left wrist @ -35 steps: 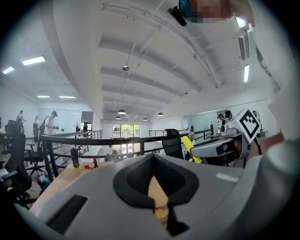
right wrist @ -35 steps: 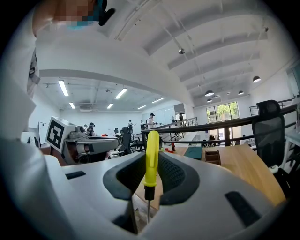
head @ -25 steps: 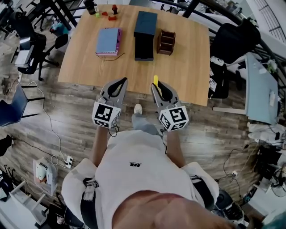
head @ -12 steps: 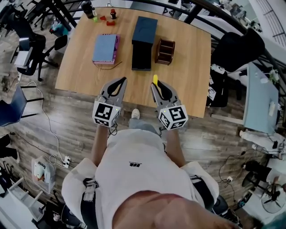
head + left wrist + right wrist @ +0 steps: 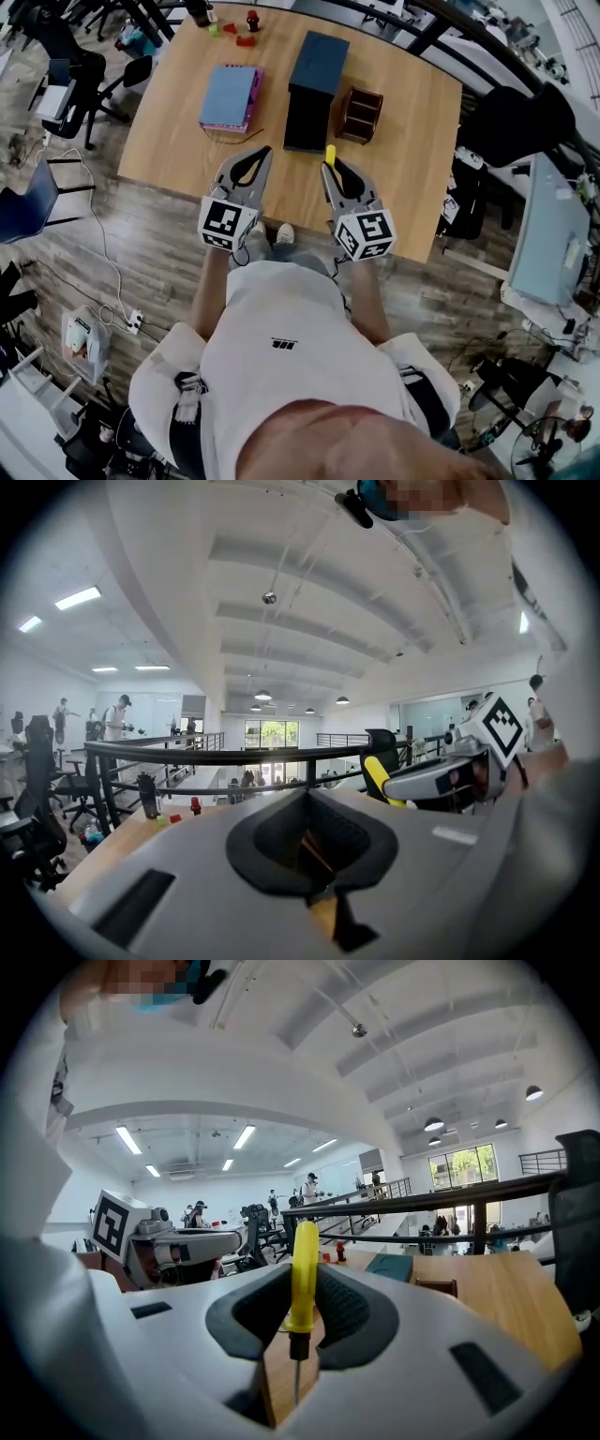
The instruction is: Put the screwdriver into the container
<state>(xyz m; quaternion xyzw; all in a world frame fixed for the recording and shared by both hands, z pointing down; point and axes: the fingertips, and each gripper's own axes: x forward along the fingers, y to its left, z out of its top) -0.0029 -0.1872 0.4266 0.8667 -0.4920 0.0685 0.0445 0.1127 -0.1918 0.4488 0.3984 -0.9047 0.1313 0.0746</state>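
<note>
A screwdriver with a yellow handle (image 5: 330,154) stands upright between the jaws of my right gripper (image 5: 328,167), which is shut on it. In the right gripper view the handle (image 5: 303,1269) rises above the pads and the thin shaft hangs below. The brown wooden container (image 5: 361,114) with open compartments sits on the wooden table (image 5: 178,122), just beyond and right of that gripper; its top (image 5: 436,1286) also shows in the right gripper view. My left gripper (image 5: 265,151) hovers over the table's near edge, its tips together and nothing in them.
A dark blue box (image 5: 316,89) lies left of the container and a light blue book (image 5: 230,97) further left. Small red and green pieces (image 5: 246,39) sit at the far edge. Office chairs (image 5: 70,84) stand left of the table, a black railing behind it.
Both grippers have moved forward together, from the table's near edge to over its top, closer to the dark box and the container. The screwdriver stays clamped in the right one.
</note>
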